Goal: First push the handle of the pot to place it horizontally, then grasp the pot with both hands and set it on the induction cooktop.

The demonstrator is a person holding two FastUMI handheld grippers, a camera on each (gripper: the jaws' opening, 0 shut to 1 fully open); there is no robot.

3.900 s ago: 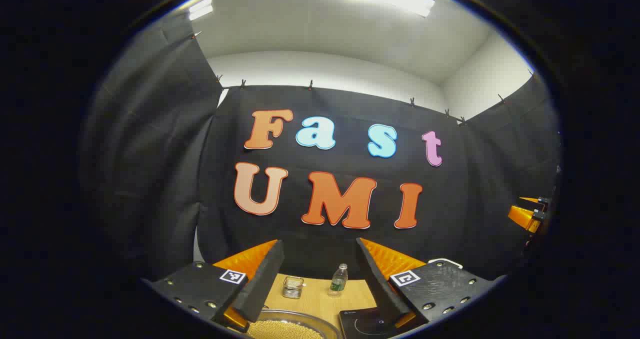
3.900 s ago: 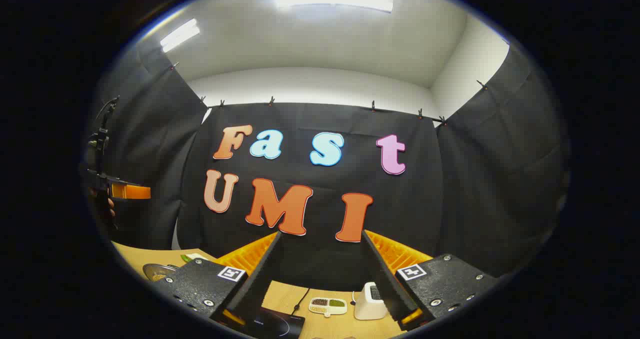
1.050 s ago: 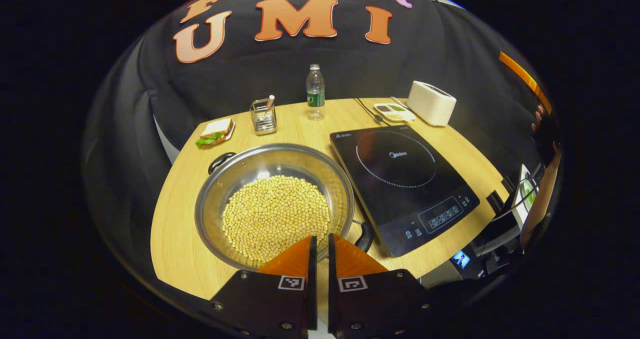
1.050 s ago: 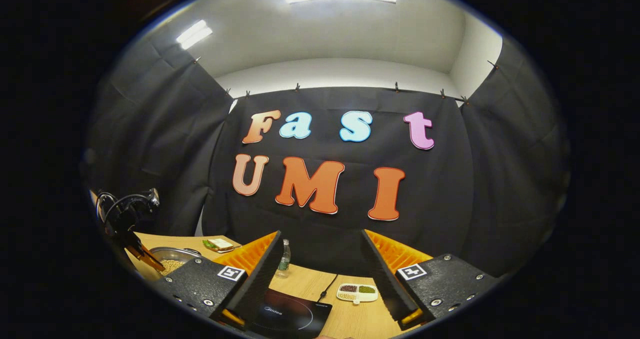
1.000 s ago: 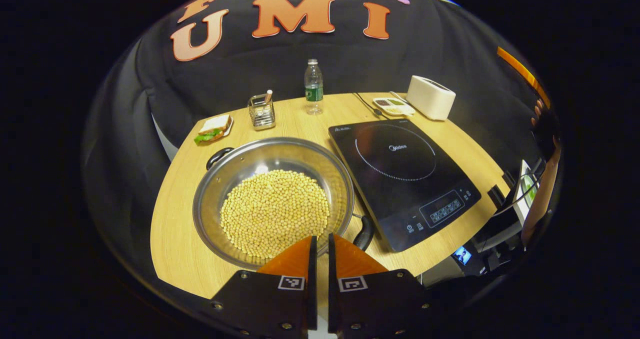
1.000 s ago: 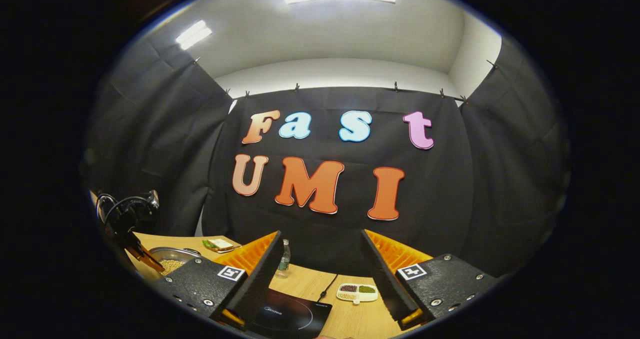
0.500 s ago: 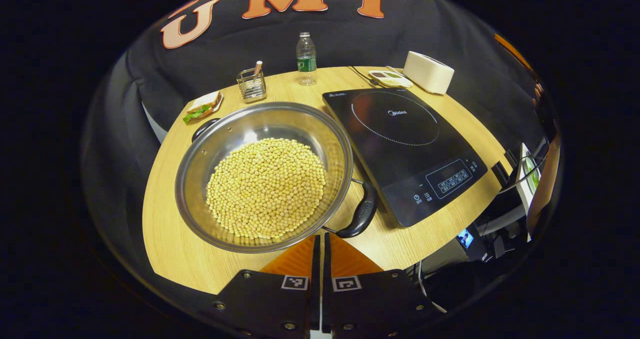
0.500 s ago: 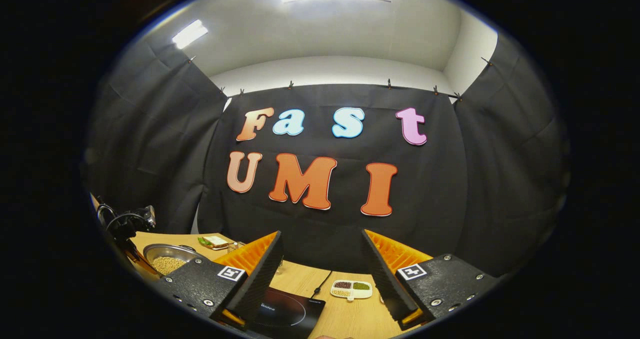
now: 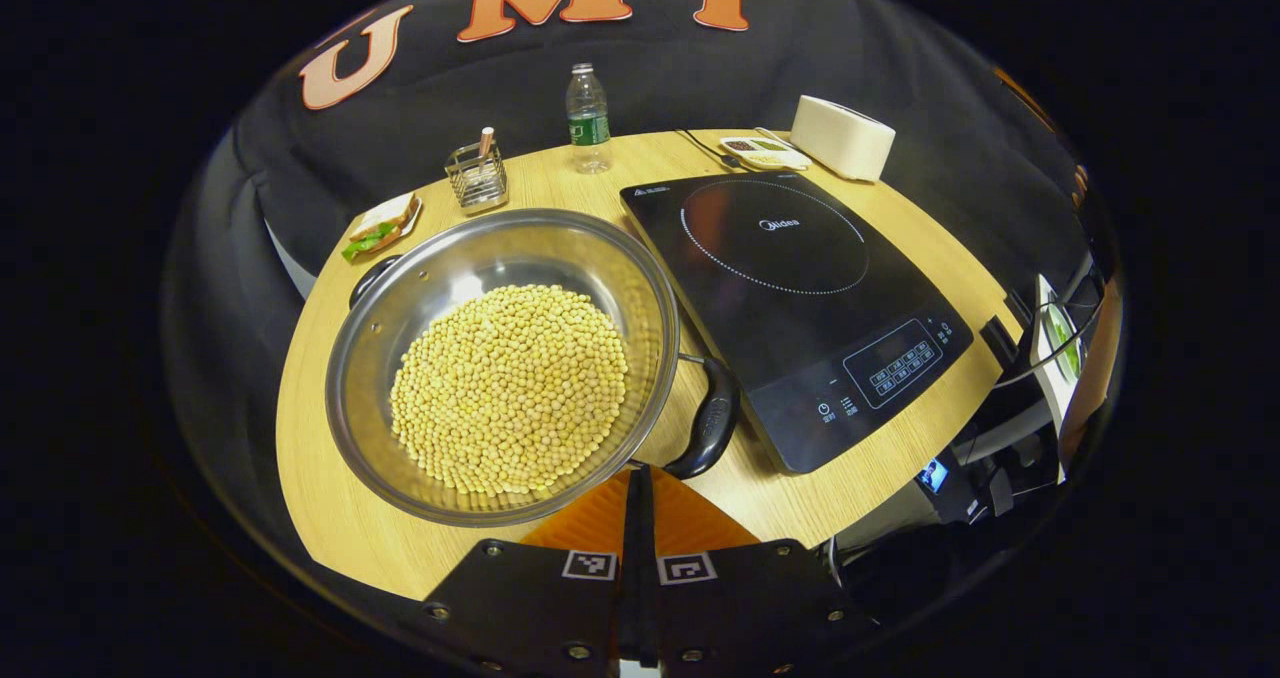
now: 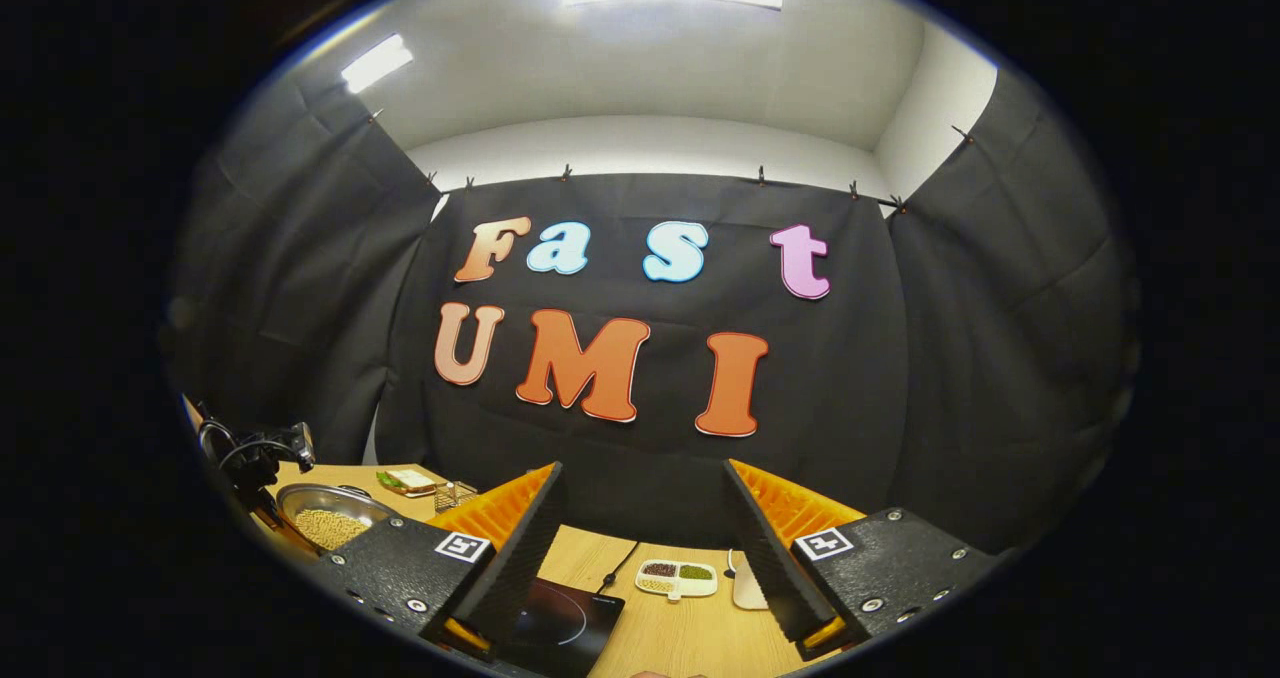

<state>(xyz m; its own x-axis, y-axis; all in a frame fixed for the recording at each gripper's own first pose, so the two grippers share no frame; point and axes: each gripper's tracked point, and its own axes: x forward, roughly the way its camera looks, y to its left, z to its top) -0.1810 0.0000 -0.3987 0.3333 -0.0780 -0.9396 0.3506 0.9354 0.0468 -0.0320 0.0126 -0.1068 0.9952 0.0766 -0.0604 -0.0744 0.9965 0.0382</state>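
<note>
Pot (image 9: 505,358) of pale round beans sits on the wooden table (image 9: 330,498), just left of the induction cooktop (image 9: 790,298), rim close to the cooktop's edge. Its two black loop handles lie on a diagonal: near handle (image 9: 710,423) toward the front right, far handle (image 9: 370,276) at the back left. Judged: handles are not yet horizontal, so the push step is still open.

Left gripper (image 9: 640,503), seen in the left gripper view, has its fingers pressed together with nothing between them, tip just beside the near handle. Closed fingers make a blunt pusher, which suits nudging the handle round.

Right gripper (image 10: 640,548), in the right gripper view, is spread wide and empty, held level and well above the table, apparently waiting for the two-handed lift.

Writing: a small brand mark sits inside the cooktop's ring and another at its back corner; both too small to read with confidence. Control icons at the front right.

Beyond: sandwich (image 9: 378,228), wire holder (image 9: 476,173), water bottle (image 9: 588,118), divided dish (image 9: 762,150), white toaster (image 9: 842,136).
</note>
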